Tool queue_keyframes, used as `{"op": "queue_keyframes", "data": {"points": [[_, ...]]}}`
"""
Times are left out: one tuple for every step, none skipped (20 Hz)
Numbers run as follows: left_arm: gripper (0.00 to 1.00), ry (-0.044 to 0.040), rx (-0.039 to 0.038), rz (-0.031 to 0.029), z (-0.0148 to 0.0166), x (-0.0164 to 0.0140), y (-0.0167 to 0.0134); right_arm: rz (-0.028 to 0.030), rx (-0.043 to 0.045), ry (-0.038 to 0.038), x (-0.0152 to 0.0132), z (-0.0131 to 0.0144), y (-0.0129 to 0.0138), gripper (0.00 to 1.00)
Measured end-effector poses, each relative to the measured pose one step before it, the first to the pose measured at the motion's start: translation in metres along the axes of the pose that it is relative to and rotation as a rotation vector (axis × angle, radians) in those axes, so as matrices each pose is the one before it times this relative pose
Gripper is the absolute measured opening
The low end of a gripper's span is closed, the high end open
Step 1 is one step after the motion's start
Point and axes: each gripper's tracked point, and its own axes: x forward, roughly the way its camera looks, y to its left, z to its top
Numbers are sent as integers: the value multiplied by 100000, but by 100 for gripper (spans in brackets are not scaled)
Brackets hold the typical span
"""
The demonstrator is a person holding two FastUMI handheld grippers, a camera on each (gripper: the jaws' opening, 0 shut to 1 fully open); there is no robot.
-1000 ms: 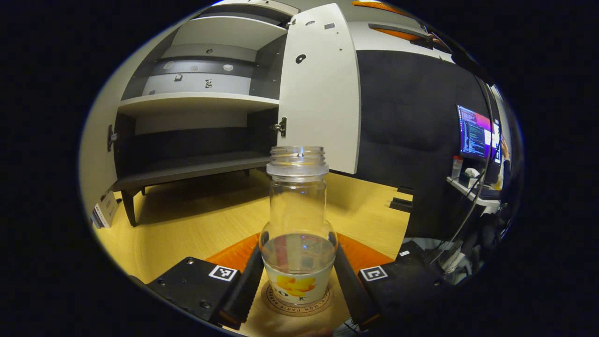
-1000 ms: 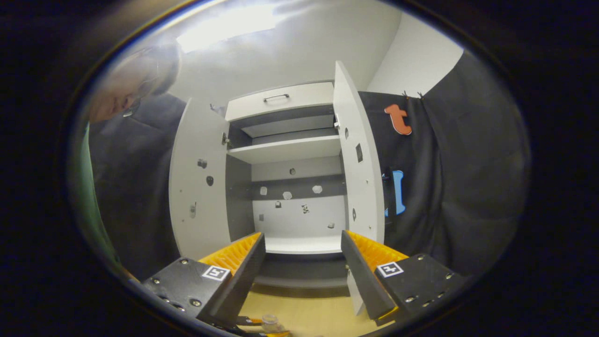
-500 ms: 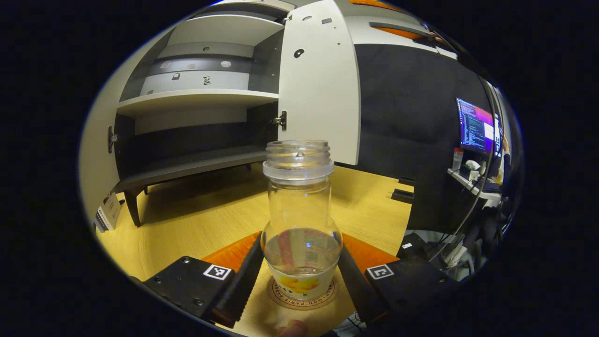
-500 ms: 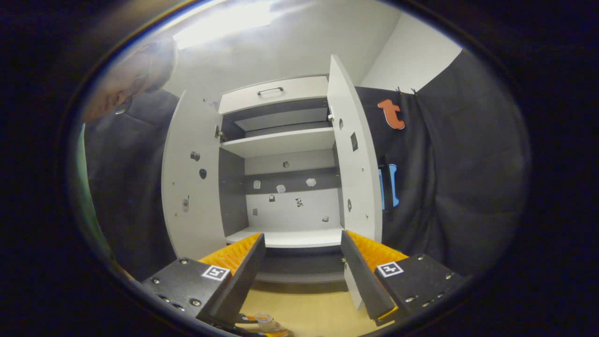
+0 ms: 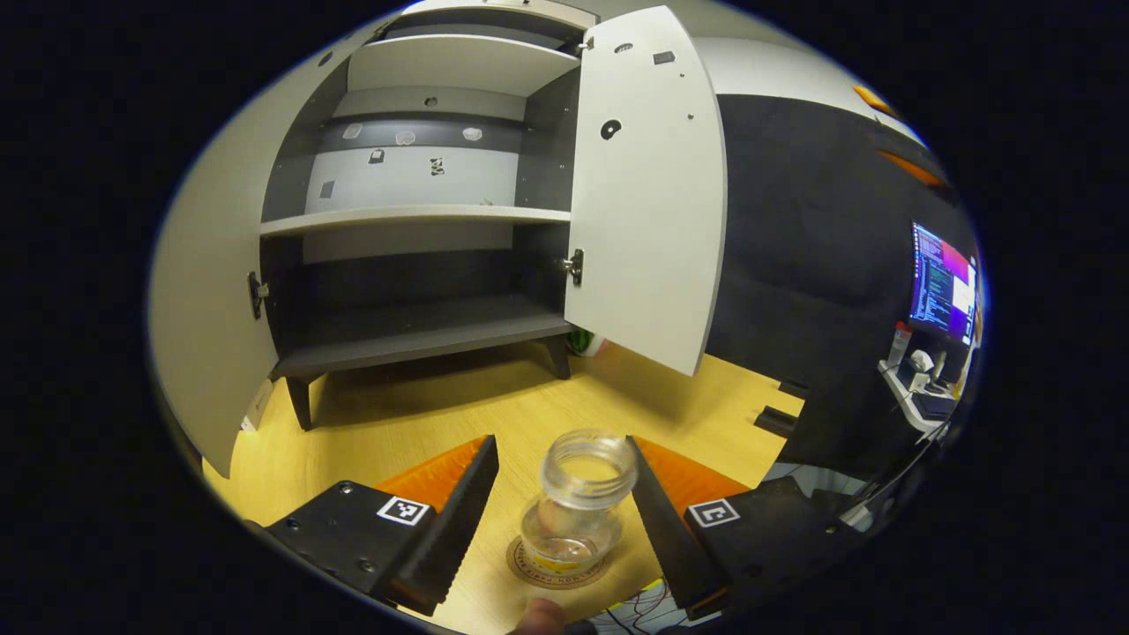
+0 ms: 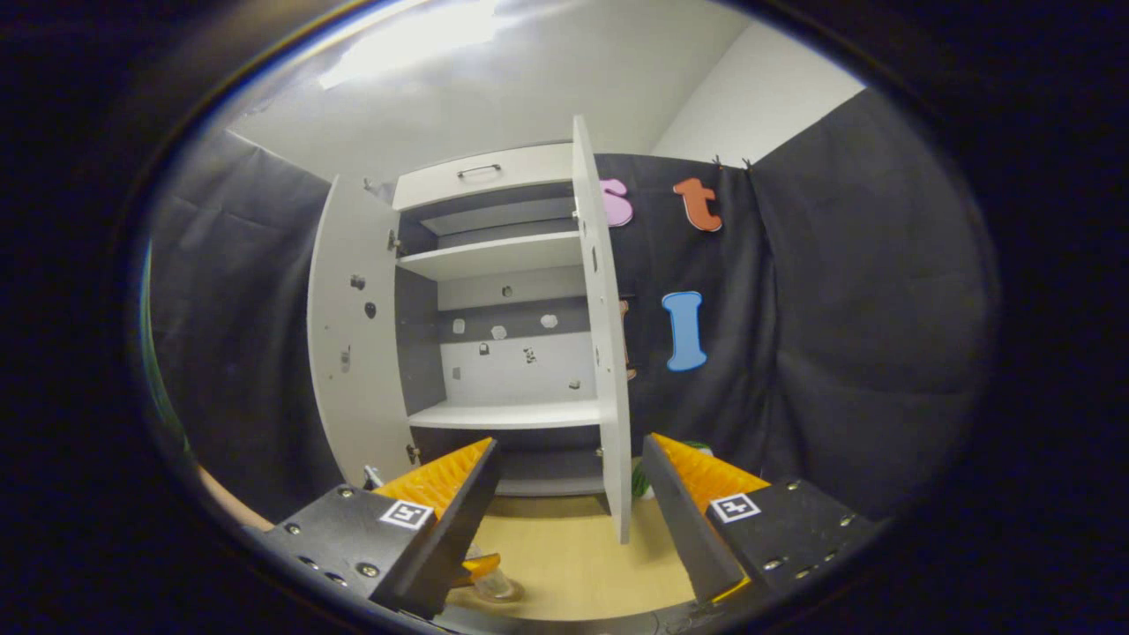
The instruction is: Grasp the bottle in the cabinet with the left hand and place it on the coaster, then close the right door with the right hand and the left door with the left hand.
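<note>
Now that the left hand-held gripper [image 5: 560, 511] has lifted off, fingers spread wide and empty, the glass bottle [image 5: 578, 507] sits alone on its coaster [image 5: 557, 569]. Right hand-held gripper [image 6: 569, 503], open too, faces the right door [image 6: 604, 353], probably closing next.

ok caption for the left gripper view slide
Open left tool above the bottle standing on its coaster, cabinet doors open.

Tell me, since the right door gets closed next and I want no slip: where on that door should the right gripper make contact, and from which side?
Probably the right door's free front edge, low down, near the right gripper. It stands wide open, edge-on to that gripper, with no handle visible. Come from its outer face, on the cloth-wall side, and push it toward the cabinet.
</note>
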Motion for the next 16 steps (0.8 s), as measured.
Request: {"op": "queue_keyframes", "data": {"points": [[91,-924,331,-452,1117,-490,-505,-740,1897,-379,-571,332,-608,98],[91,-1341,669,-455,961,-513,-650,-874,1610,-353,-585,321,-607,98],[91,72,812,771,786,-711,-214,-1380,1218,-1027,-482,624,-749,98],[91,776,985,720,306,-681,-49,-1129,954,-1586,-442,871,-709,98],[91,720,218,1269,616,-681,87,-1170,415,-1607,-387,809,-616,98],[91,1756,-222,961,532,-617,17,-1996,126,-2425,-341,1036,-883,98],[91,1178,132,1204,842,-765,62,-1501,38,-2338,-298,1051,-896,98],[91,-1582,21,1022,1560,-578,131,-822,-311,-1978,-336,858,-713,98],[91,-842,-512,180,1441,-326,-74,-1672,-539,-1246,-320,506,-952,98],[91,-1998,-839,110,1724,-590,-49,-2102,-499,-672,21,412,-1053,98],[91,-984,-680,-422,1681,-363,-198,-1796,-414,180,42,141,-1031,98],[91,-1900,-408,548,1459,-338,-23,-2013,-459,629,348,121,-918,98],[92,-1111,43,1560,1694,-226,269,-2275,-784,699,470,33,-988,98],[96,-410,741,1577,783,58,363,-1895,-1106,623,716,161,-734,98],[96,-1520,33,531,1509,-247,127,-1086,-1516,794,674,45,-456,98],[96,-1315,-452,117,1402,-111,-71,-146,-1714,68,840,252,-213,98]]}}
